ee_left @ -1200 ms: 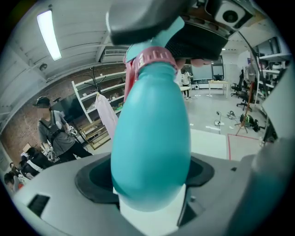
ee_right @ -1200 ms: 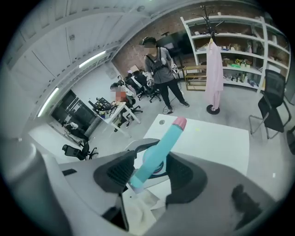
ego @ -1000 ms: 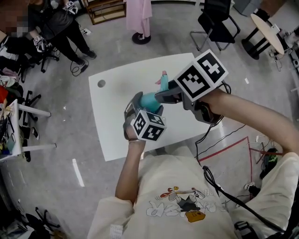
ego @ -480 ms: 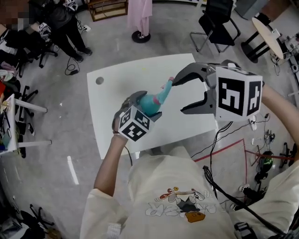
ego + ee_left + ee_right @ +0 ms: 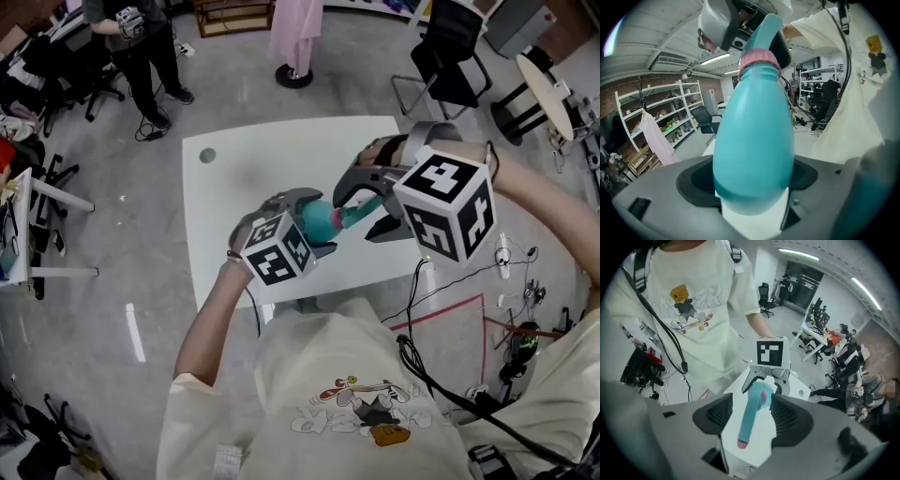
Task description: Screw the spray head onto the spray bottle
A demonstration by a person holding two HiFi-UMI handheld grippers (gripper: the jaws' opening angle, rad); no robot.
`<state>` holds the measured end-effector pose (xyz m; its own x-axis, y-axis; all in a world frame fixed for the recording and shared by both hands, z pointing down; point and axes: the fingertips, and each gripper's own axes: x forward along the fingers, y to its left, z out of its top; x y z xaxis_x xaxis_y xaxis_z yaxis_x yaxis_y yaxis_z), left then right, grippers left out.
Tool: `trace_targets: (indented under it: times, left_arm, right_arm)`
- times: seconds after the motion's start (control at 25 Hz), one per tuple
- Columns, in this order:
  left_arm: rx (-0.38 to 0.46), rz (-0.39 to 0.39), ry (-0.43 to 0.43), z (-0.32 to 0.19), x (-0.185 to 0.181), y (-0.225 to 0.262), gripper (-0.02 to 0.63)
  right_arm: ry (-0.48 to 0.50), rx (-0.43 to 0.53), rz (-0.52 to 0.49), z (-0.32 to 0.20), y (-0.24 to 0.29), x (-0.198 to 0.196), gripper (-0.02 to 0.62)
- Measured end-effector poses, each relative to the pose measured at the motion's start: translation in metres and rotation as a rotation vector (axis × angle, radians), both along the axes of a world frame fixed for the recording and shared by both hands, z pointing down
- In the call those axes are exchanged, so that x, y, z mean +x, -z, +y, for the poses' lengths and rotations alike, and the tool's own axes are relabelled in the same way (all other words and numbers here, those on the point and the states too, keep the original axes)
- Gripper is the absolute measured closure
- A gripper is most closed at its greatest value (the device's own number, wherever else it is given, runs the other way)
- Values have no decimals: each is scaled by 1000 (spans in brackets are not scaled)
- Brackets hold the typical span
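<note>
Over the white table [image 5: 234, 178], my left gripper [image 5: 309, 227] is shut on the teal spray bottle [image 5: 324, 217], which tilts toward the right. In the left gripper view the bottle [image 5: 754, 150] fills the middle, with its pink collar [image 5: 758, 58] and the teal spray head [image 5: 768, 28] on top. My right gripper [image 5: 360, 214] stands open around the spray head [image 5: 353, 217]. In the right gripper view the head [image 5: 752, 413] lies lengthwise between the jaws with a gap on each side. Its pink nozzle tip [image 5: 743, 444] points at the camera.
The table has a small round hole [image 5: 207, 156] near its far left corner. A person [image 5: 141, 42] stands at the upper left. A pink garment on a stand [image 5: 295, 33], office chairs [image 5: 450, 56] and a round side table [image 5: 544, 84] lie beyond. Cables [image 5: 450, 281] trail on the floor.
My right gripper rolled over and came back in, from open and apart to open around the spray head. The left gripper tipped the bottle further right.
</note>
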<state>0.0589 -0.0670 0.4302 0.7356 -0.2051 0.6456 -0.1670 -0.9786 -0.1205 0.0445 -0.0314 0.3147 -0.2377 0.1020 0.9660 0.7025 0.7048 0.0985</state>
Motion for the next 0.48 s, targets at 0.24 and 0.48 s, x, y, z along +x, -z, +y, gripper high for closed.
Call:
trace_targets:
  times: [0.24,0.48]
  left_arm:
    - [-4,31,12,0,-8,4,198]
    - [-70,24,20,1,2,6,198]
  right_arm:
    - [-53,5,-39,-7,-11,-20,458]
    - [10,75,-11,-12,-7,-11,466]
